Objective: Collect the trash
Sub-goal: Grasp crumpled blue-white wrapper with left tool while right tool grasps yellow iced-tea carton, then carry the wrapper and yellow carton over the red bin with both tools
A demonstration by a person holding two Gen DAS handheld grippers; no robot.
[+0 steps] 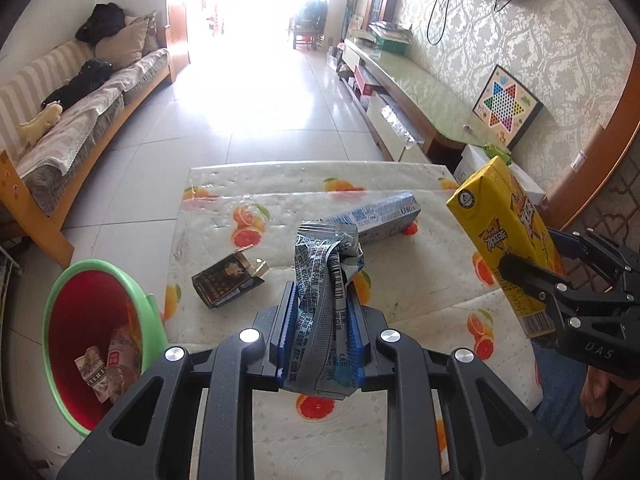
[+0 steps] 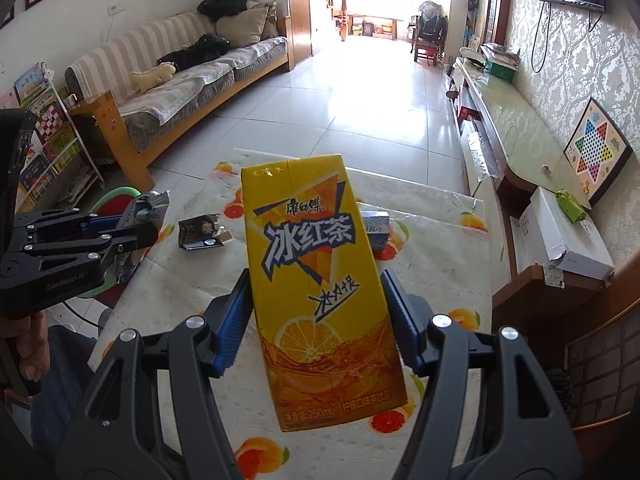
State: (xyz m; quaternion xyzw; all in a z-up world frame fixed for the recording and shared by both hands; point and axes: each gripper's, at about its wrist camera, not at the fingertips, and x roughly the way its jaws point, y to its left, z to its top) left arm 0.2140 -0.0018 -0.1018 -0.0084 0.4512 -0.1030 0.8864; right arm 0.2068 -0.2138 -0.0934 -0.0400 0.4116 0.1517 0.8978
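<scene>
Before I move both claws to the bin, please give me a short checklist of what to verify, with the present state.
1. Left claw shut on grey wrapper: ok.
2. Right claw shut on yellow tea carton: ok.
3. Bin mouth open and in view: ok.
4. Carton empty: cannot tell.
5. Table cleared: not ok; cigarette pack and toothpaste box remain.

- Left wrist view — looks forward along the left tool [image 1: 320, 332], close over the desk [image 1: 400, 292].
- Right wrist view — likewise along the right tool [image 2: 320, 316]; both share the desk.
</scene>
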